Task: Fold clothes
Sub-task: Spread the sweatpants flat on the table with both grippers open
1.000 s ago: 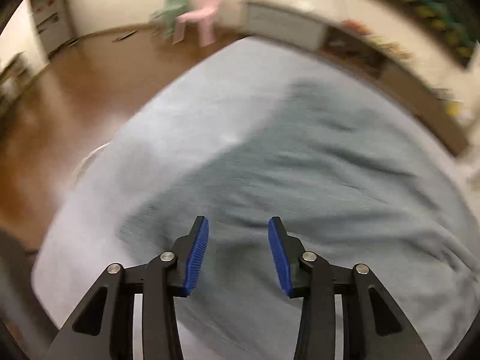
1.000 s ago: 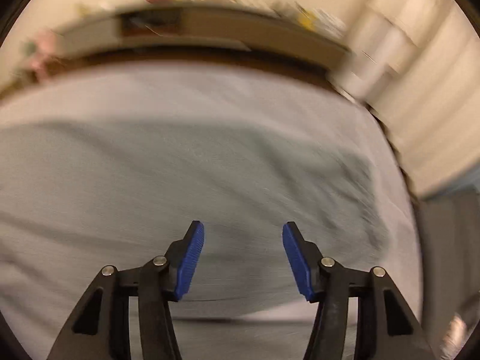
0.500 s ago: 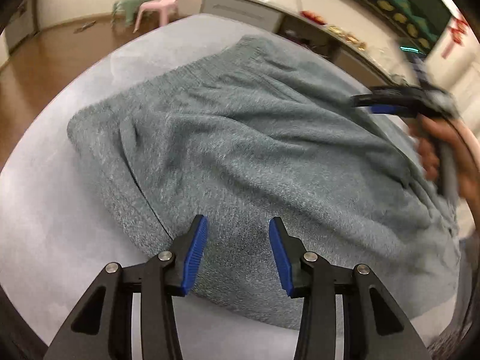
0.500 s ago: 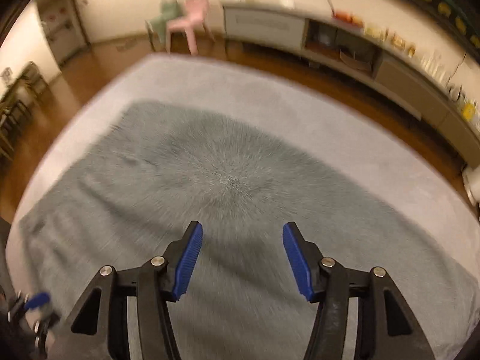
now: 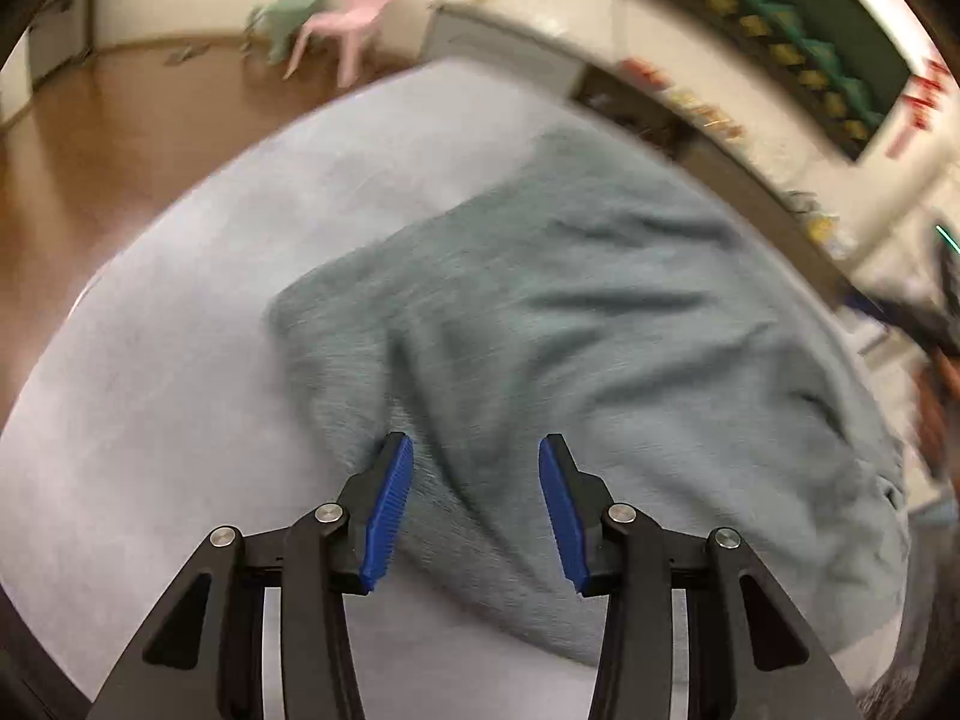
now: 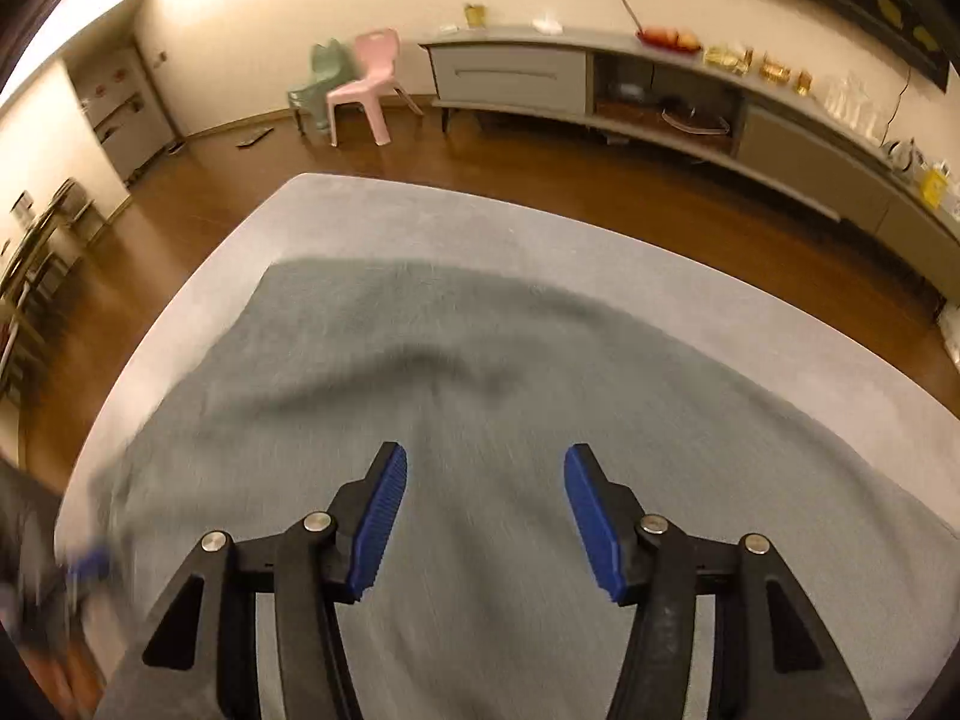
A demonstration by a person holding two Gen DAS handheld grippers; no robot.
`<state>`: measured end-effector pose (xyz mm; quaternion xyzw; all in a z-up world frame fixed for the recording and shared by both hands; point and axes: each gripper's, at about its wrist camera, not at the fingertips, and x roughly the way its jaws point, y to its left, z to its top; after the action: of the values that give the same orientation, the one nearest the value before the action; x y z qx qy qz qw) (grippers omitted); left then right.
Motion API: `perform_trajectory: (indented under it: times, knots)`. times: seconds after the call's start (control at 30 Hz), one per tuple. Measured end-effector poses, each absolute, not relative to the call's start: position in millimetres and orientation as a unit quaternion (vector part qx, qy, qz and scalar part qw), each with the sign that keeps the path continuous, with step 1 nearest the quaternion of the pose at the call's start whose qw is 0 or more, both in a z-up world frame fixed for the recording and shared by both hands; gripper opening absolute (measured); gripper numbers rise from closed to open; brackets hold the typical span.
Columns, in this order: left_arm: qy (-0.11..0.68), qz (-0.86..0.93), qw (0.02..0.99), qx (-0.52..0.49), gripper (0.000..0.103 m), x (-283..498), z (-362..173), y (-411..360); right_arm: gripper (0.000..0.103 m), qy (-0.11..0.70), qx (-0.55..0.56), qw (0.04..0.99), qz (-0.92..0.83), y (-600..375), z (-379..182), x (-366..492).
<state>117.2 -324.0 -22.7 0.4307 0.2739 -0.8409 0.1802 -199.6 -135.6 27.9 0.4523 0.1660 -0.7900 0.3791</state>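
Observation:
A grey-green knitted garment [image 5: 570, 324] lies spread on the pale grey covered table [image 5: 150, 396]. My left gripper [image 5: 474, 504] hovers over the garment's near left edge. Its jaws are closing a little, with nothing pressed between the blue pads. My right gripper [image 6: 485, 516] hangs above the middle of the garment [image 6: 450, 396]. Its jaws are opening slightly and hold nothing. A blurred hand with the right gripper [image 5: 936, 324] shows at the right rim of the left wrist view. The left gripper [image 6: 84, 564] is a blur at the lower left of the right wrist view.
Wooden floor [image 6: 198, 228] surrounds the table. A pink chair [image 6: 366, 84] and a green chair [image 6: 321, 81] stand by the far wall. A long grey sideboard [image 6: 690, 96] with small items runs along the wall behind the table's far edge [image 6: 540, 210].
Both grippers have swept sideways over the garment, the right one much farther, and its view turned from the table's right end to the middle. Both jaws stay apart and empty.

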Motion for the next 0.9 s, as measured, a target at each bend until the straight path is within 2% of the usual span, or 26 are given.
perform_trajectory:
  times: [0.17,0.27,0.43,0.5,0.57,0.67,0.77,0.83,0.9]
  knots:
    - [0.267,-0.842,0.205,0.421,0.041,110.2,-8.6,-309.7,0.057,0.187,0.479,0.267,-0.815,21.6,16.5,-176.6]
    - [0.224,-0.873,0.148,0.407,0.041,96.0,19.6,-255.6,0.057,0.139,0.484,0.231,-0.832,123.8,32.4,-156.9]
    - [0.147,-0.877,0.03,0.456,0.041,26.7,25.6,-143.0,0.057,0.091,0.486,0.173,-0.852,240.3,1.9,-102.7]
    - [0.104,-0.876,-0.002,0.471,0.041,-2.4,22.9,-95.3,0.057,0.083,0.478,0.146,-0.862,265.0,1.0,-88.1]
    - [0.078,-0.873,-0.013,0.482,0.041,-22.1,19.9,-66.6,0.057,0.074,0.444,0.163,-0.878,269.6,16.8,-80.7]
    - [0.069,-0.856,-0.008,0.512,0.041,-57.8,5.9,-42.0,0.057,0.084,0.428,0.16,-0.886,288.5,20.7,-82.2]
    - [0.068,-0.837,0.029,0.542,0.041,-85.6,-15.3,-43.9,0.058,0.069,0.485,0.157,-0.858,307.2,-1.6,-85.7]
    - [0.036,-0.845,0.066,0.53,0.045,-98.3,-18.3,-46.9,0.059,0.118,0.483,0.172,-0.85,294.7,-13.8,-72.2]
    - [0.045,-0.84,0.075,0.536,0.046,-104.4,-17.4,-54.4,0.059,0.132,0.488,0.197,-0.84,298.2,-13.8,-63.4]
